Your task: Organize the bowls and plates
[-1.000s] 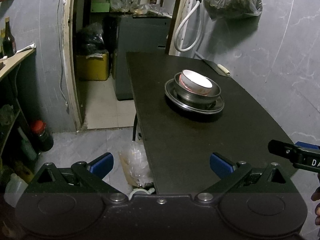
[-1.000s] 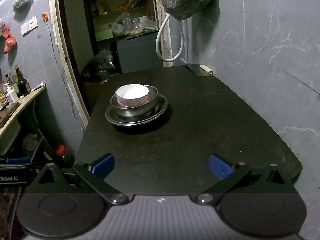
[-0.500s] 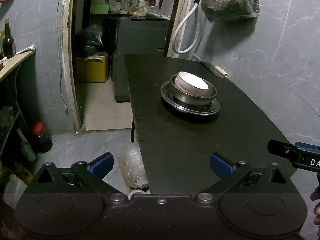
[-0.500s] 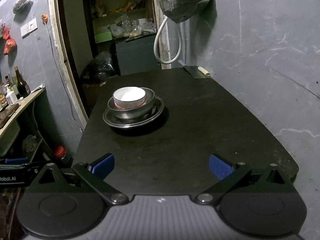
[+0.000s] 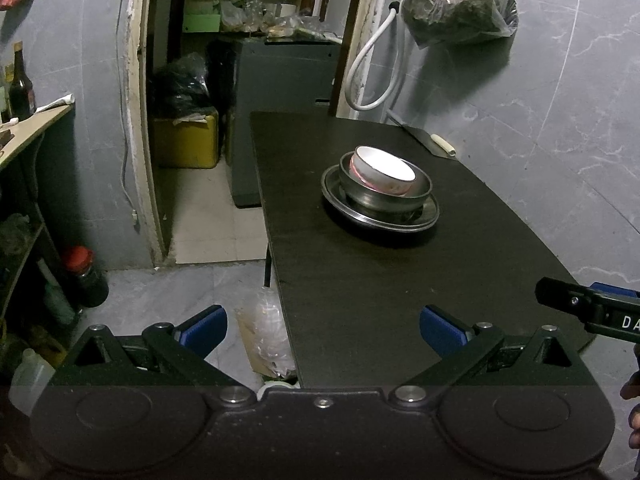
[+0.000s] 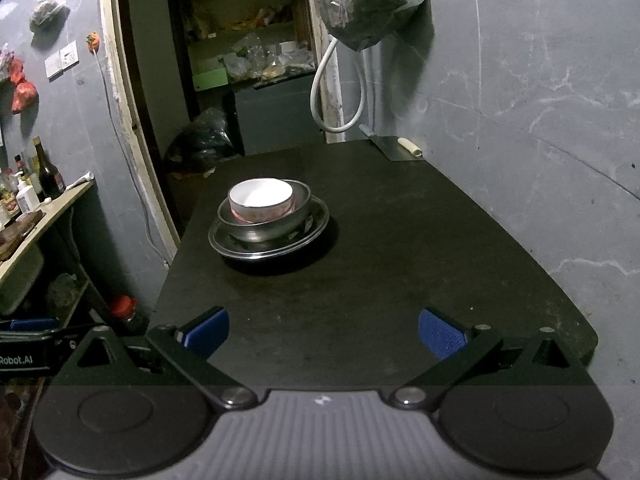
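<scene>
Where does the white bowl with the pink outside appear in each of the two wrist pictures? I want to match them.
Left wrist view: the white bowl sits right of centre, nested in a metal bowl on a metal plate.
Right wrist view: the white bowl is left of centre, on the same stack.
Shared landmark: the hanging plastic bag on the wall, above the white hose.

A dark table (image 6: 400,248) stood against a grey wall (image 6: 540,80); a bag (image 6: 372,0) of something dark — perhaps greens — hung above a white hose (image 6: 320,92), a cleaver (image 6: 394,147) lying nearby.
</scene>
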Demonstrator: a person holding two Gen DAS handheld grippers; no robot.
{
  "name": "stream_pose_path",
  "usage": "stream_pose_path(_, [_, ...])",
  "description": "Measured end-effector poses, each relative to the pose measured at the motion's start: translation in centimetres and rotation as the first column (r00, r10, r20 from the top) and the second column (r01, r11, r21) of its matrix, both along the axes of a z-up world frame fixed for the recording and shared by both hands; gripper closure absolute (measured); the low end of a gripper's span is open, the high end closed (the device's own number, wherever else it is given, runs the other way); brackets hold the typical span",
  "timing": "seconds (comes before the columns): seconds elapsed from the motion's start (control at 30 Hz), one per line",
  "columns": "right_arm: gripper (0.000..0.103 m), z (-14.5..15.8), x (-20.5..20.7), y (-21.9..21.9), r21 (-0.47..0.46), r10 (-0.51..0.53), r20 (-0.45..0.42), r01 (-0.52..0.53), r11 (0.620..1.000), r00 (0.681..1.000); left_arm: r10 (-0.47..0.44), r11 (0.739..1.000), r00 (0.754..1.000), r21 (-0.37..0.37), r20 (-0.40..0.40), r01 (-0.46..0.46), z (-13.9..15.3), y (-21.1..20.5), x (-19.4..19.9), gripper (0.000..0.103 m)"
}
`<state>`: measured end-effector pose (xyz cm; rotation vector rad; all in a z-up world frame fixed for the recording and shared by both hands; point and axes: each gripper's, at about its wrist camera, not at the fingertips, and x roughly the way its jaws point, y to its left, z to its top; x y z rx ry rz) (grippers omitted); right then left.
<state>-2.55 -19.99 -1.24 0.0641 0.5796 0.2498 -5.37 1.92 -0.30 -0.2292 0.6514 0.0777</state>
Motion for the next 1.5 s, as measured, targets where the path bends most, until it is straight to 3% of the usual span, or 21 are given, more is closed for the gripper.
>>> stream_pose_path(1.5, [0.0,0.0,-0.1,-1.1,0.021,0.003,-0.005,-0.003,1.0,1.0,-0.003,1.0,1.0,0.011,-0.003,0.003,0.3,-0.6,-0.1,0.001])
